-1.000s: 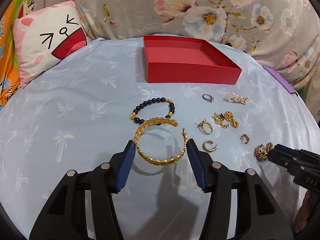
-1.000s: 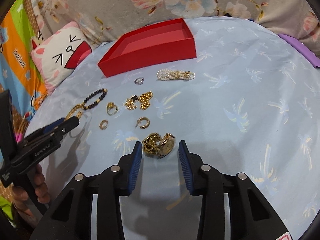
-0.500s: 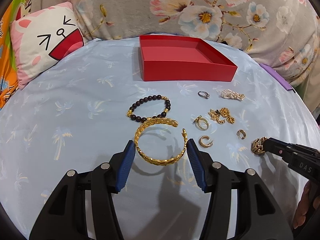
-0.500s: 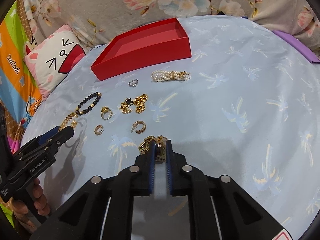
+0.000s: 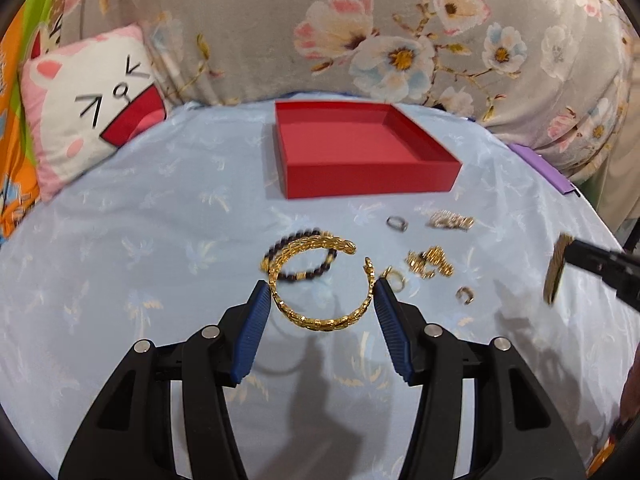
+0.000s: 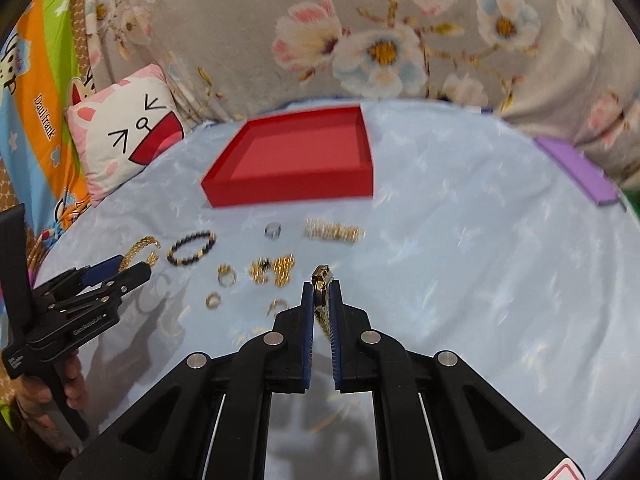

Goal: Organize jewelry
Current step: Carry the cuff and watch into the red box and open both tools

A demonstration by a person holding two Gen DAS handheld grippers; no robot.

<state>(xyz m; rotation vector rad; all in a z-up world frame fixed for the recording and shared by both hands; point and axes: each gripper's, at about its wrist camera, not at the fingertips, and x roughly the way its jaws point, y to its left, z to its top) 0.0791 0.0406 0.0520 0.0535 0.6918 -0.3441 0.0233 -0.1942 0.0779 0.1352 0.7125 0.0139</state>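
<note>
the red box (image 5: pixel 362 152) is sitting empty at the far side of the blue bedspread (image 5: pixel 140 220), so none of the jewelry is put away yet. the right gripper (image 6: pixel 320 300) is pinching a gold watch (image 6: pixel 321 280) between its pressed-together pads, lifted clear of the bed. the left gripper (image 5: pixel 322 300) is spread just wide enough to be holding a gold bangle (image 5: pixel 320 280) across its width, raised above the beaded bracelet (image 6: pixel 191 247). lying loose near the box are a silver ring (image 5: pixel 397 223), a pearl bracelet (image 5: pixel 451 220), a gold chain (image 5: pixel 430 262) and small gold rings (image 6: pixel 226 276). judging by this, the sorting is only beginning: two pieces are in hand and everything else is waiting.
</note>
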